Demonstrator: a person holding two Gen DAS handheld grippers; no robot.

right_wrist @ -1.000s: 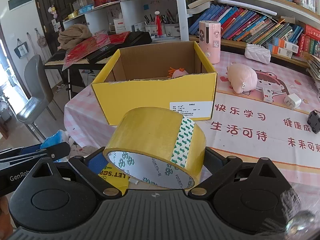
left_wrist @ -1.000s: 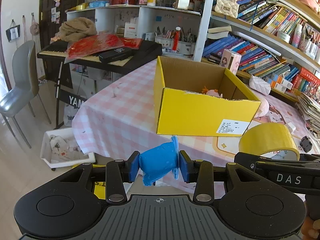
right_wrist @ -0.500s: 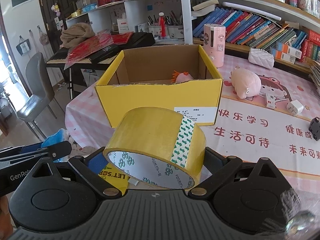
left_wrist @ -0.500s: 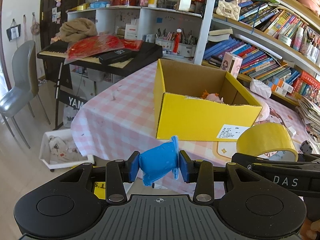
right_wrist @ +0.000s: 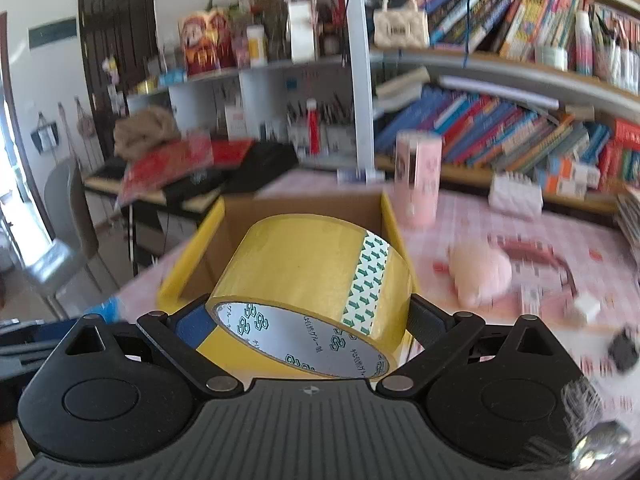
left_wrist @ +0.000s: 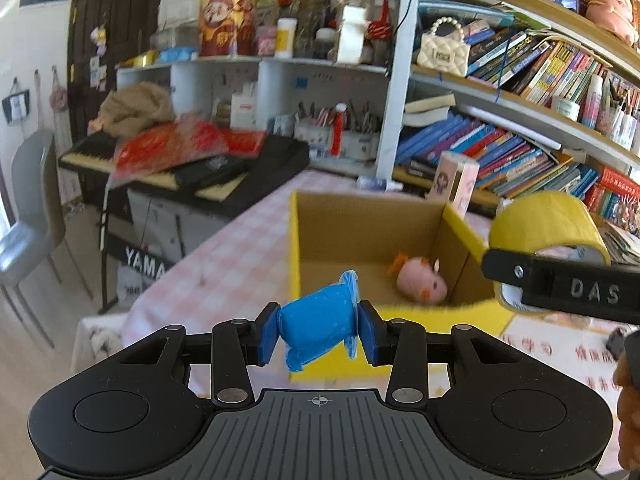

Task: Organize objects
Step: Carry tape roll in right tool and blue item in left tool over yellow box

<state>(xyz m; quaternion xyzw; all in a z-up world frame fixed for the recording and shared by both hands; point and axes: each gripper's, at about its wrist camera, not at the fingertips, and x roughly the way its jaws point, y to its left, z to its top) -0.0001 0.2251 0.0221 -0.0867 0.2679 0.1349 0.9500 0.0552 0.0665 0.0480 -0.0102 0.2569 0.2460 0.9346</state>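
Note:
My left gripper (left_wrist: 319, 330) is shut on a small blue packet (left_wrist: 320, 324), held in the air just in front of the near wall of a yellow cardboard box (left_wrist: 296, 248). A pink plush toy (left_wrist: 420, 284) lies inside the box. My right gripper (right_wrist: 310, 318) is shut on a wide roll of yellow tape (right_wrist: 312, 276), which hangs over the box (right_wrist: 192, 264) near its front edge. The roll (left_wrist: 548, 220) and the right gripper's finger also show at the right of the left wrist view.
The box stands on a table with a pink checked cloth (left_wrist: 224, 264). A pink plush pig (right_wrist: 480, 276), a pink cylinder (right_wrist: 418, 180) and a small black object (right_wrist: 622, 350) lie right of the box. Bookshelves (left_wrist: 520, 120) stand behind; a keyboard stand (left_wrist: 192, 176) and grey chair (left_wrist: 28, 216) at left.
Both grippers have risen and moved forward toward the box, so its inside and the pink toy now show. The tape roll now hangs over the box. Both grips are unchanged.

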